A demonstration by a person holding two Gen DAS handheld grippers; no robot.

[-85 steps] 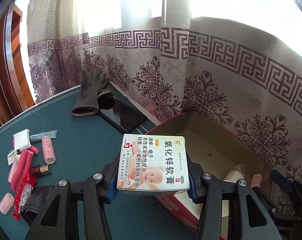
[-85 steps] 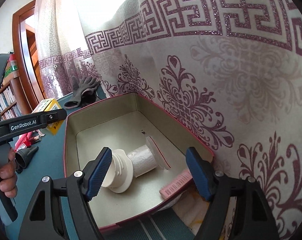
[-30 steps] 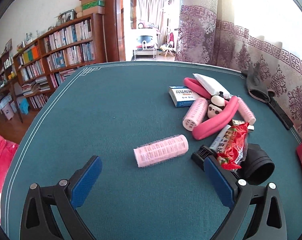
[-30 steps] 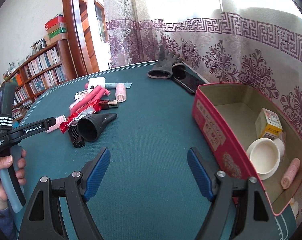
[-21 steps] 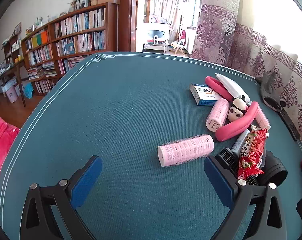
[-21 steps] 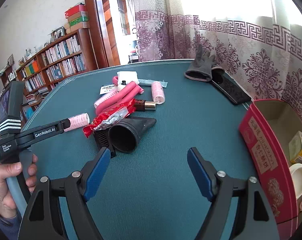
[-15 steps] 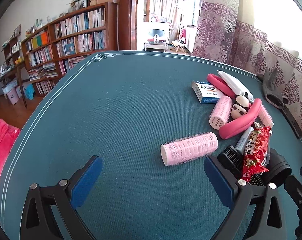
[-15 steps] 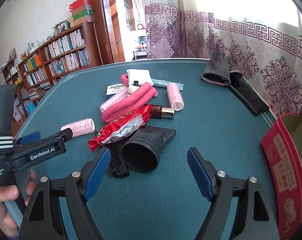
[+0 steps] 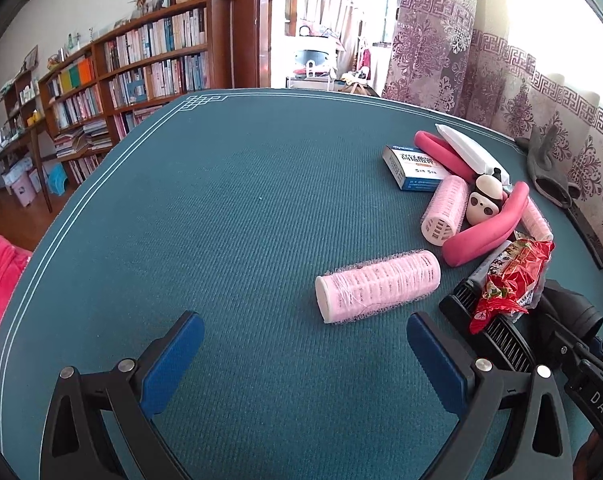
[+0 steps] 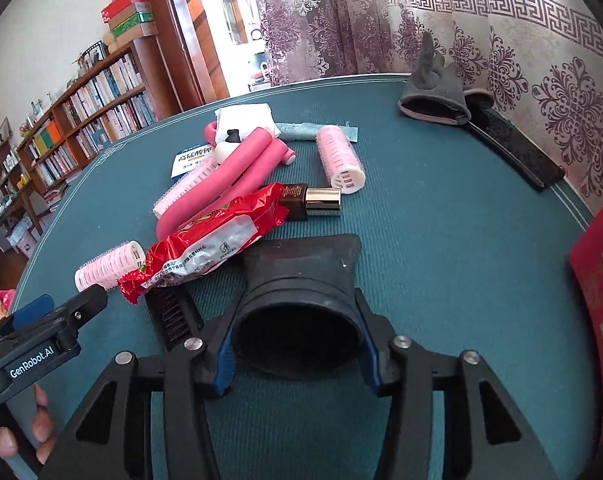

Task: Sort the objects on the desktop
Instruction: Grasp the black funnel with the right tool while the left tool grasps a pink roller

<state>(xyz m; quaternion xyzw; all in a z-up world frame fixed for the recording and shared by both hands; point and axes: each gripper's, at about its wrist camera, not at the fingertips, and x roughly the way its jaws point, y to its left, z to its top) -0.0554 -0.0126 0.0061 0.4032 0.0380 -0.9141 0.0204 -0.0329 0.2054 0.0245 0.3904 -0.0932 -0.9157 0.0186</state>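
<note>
My right gripper (image 10: 297,356) is shut on the round mouth of a black hair-dryer nozzle (image 10: 301,280) that lies on the teal table. My left gripper (image 9: 301,356) is open and empty, just short of a pink hair roller (image 9: 377,286) lying on its side. That roller also shows at the left in the right wrist view (image 10: 109,264). A red snack packet (image 10: 209,240) lies over a black comb piece (image 10: 173,316) beside the nozzle. The red storage box (image 10: 601,292) is at the right edge.
Behind the nozzle lie a brown and gold bottle (image 10: 313,200), pink foam curlers (image 10: 229,176), more pink rollers (image 10: 339,156), a blue medicine box (image 9: 413,166), a panda toy (image 9: 483,202), a white pack (image 10: 245,120), a grey glove (image 10: 433,96) and a black phone (image 10: 513,148). Curtains hang behind the table.
My right gripper has moved forward and shut on the black nozzle. My left gripper, having let go of the ointment box earlier, has edged closer to the pink roller and stays open.
</note>
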